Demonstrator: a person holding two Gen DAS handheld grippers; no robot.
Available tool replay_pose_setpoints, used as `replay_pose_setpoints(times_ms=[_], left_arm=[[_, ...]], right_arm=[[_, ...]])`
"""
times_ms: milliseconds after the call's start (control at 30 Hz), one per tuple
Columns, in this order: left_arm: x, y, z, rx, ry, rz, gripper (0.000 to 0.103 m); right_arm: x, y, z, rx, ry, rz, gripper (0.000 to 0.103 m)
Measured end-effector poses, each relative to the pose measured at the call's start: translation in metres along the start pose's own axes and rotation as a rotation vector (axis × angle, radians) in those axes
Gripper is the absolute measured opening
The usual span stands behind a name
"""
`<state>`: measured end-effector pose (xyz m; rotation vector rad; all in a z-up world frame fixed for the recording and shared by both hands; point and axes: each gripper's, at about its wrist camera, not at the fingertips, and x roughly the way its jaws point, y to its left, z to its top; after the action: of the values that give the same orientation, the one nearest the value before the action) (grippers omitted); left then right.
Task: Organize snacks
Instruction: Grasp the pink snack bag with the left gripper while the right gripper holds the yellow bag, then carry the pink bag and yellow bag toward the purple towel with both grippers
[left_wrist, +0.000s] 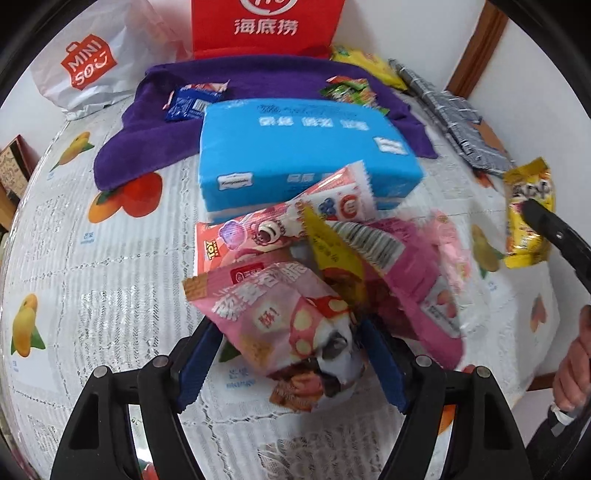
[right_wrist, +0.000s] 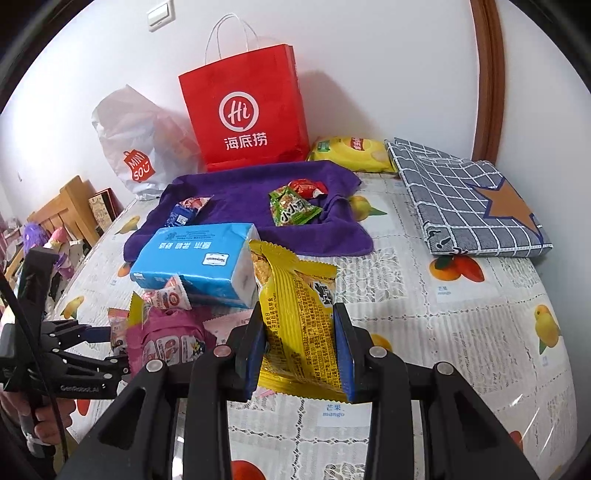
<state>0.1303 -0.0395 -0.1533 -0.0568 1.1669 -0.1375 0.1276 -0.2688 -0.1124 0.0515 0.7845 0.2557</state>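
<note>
A: Pile first, left wrist view. Left gripper (left_wrist: 288, 354) sits over a heap of snack packs on the fruit-print plastic tablecloth (left_wrist: 110, 258). Jaws spread wide, a pink crinkly foil snack bag (left_wrist: 273, 317) lies between the blue pads (left_wrist: 384, 365), but pads don't look pressed on it. Not a grip yet, imo.

B: What else is in the heap?

A: Pink-white long wrapper w/ cartoon bear (left_wrist: 295, 218) and a darker pink pouch (left_wrist: 413, 258), overlapping, all just in front of the blue soft tissue pack (left_wrist: 303, 147). Purple towel (left_wrist: 258, 85) behind has a few small packs already on it.

B: So how to close well?

A: Centre the pads on the top bag's body, not the corner seal; foil prob slips and may drag a neighbour. Close slow, lift straight.

B: Right wrist view?

A: Right gripper (right_wrist: 301, 350) pinches a yellow foil snack packet (right_wrist: 299, 314), jaws pressed on both sides mid-pack, held upright above the cloth, near the tissue pack (right_wrist: 199, 258). The other claw (right_wrist: 110, 347) shows at left by the pink heap.

B: Drop spot?

A: Judgement: purple towel (right_wrist: 251, 206), next to the green small packets (right_wrist: 295, 206). Red paper bag (right_wrist: 247, 110) stands behind. Keep the yellow one clear of the left arm's lift path.
</note>
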Motion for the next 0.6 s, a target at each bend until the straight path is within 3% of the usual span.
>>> replay_pose_setpoints(times_ms=[67,133,300,600], left_arm=[[0.001,0.005,-0.001,-0.012,-0.010,0.003,0.075],[0.000,0.009,-0.002,-0.023,-0.017,-0.024,0.064],[-0.010,0.022,-0.006,-0.033,-0.040,-0.055,0.053],[-0.031,0.053,-0.012,-0.074,-0.092,-0.088,0.048]], right_arm=[[0.003,-0.002,-0.001,0.003,0.008,-0.001,0.034],[0.006,-0.002,-0.001,0.007,0.016,-0.005,0.034],[0.008,0.001,0.000,0.006,0.023,-0.005,0.034],[-0.003,0.027,0.005,-0.029,0.007,-0.001,0.034]])
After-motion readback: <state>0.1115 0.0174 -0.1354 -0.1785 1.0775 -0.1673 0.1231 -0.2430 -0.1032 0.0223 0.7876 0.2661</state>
